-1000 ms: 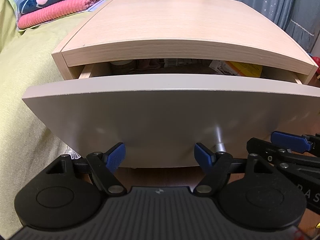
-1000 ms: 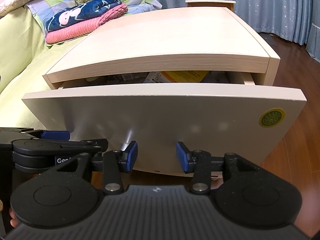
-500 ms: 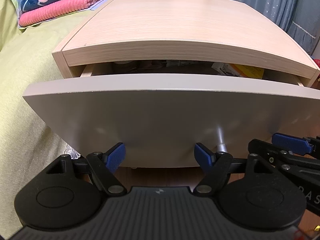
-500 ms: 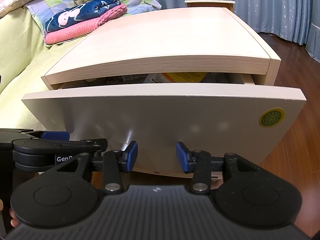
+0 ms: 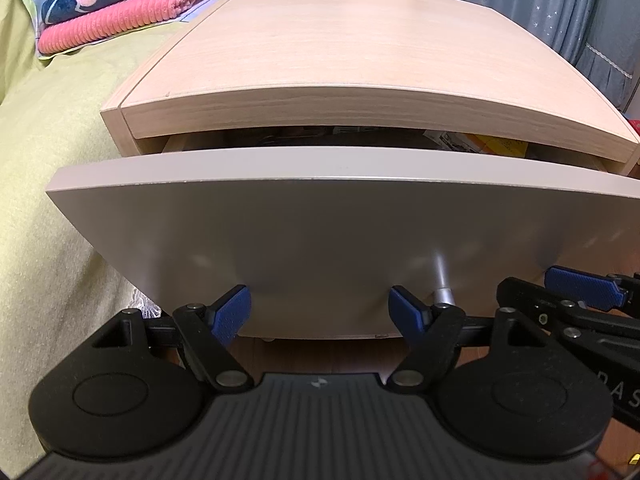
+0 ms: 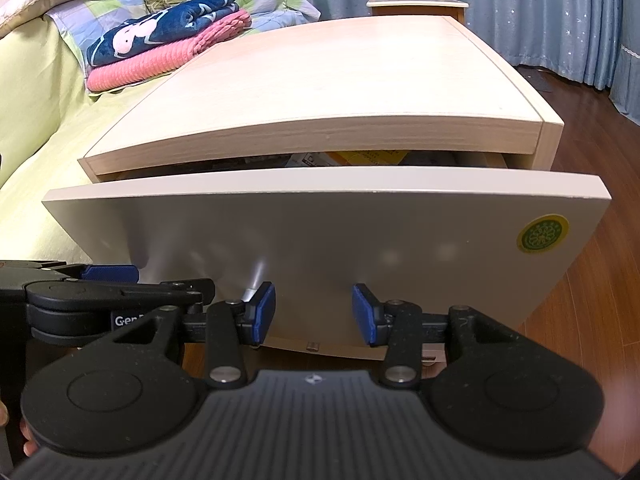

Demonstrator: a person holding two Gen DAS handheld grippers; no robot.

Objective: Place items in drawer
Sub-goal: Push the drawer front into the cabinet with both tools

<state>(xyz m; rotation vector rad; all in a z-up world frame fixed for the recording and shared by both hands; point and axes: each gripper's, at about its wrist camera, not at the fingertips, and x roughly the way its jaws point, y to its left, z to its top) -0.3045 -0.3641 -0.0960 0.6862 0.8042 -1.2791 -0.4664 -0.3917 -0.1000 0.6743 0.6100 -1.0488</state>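
The drawer of the pale wooden nightstand stands only a little way out, its white curved front close before both cameras, and through the narrow gap under the top some contents show: a yellow printed packet and other papers, too shadowed to name further. A small metal knob sits low on the front, just beside the left gripper's right-hand fingertip, and a round green sticker marks the front's right end. The left gripper has its blue-padded fingers spread wide and empty, level with the lower edge of the front; whether the pads touch it cannot be told. The right gripper is likewise parted, somewhat less widely, holding nothing, and sits right beside the left one. Judging by this, items already lie inside and neither tool carries anything, so what seems left is to shut the drawer fully; with both tools set against the front, a push looks likely. To the left a yellow-green bed bears a folded pink blanket with a navy cartoon-print one on top; blue starred curtains and a wooden chair stand behind.
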